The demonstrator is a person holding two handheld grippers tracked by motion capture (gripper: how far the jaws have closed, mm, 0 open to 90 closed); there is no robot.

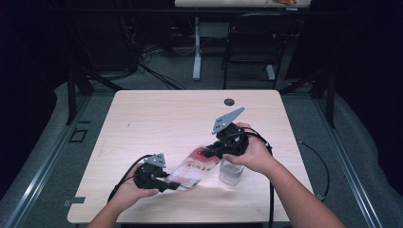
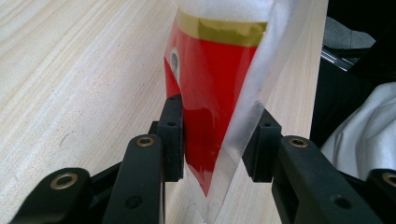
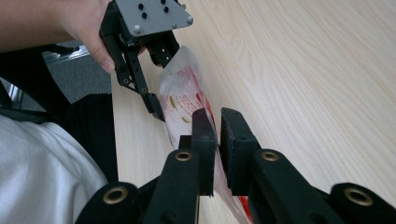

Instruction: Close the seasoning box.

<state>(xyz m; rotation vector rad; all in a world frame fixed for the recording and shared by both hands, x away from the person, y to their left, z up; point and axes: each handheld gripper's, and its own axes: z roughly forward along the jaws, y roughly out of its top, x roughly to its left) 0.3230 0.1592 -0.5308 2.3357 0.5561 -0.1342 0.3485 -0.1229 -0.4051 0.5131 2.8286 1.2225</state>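
A person stands at a light wooden desk [image 1: 157, 118] and holds a claw in each hand. Between the two claws hangs a clear plastic bag [image 1: 192, 168] with a red and white print, a little above the desk near its front edge.

From the high view, the left claw [image 1: 172, 184] takes the lower end of the bag and the right claw [image 1: 207, 153] takes the upper end, so the bag is stretched at a slant. Just under the right hand [image 1: 252, 154] stands a small clear cup [image 1: 231, 173] on the desk; the two claw views do not let me see it.

The left gripper view looks close at the bag [image 2: 210, 93]: a red field with a gold band on top and a clear sealed edge. The jaws stand about half open, with the bag's corner between them; the left pad touches it, but I cannot tell if the right pad presses.

In the right gripper view the jaws are nearly together, with the thin edge of the bag [image 3: 184, 102] in the narrow gap. Farther off, the left claw [image 3: 161, 77] grips the other end.

Behind the desk there is a grey floor [image 1: 332, 142], a dark chair [image 1: 252, 42] and cables.
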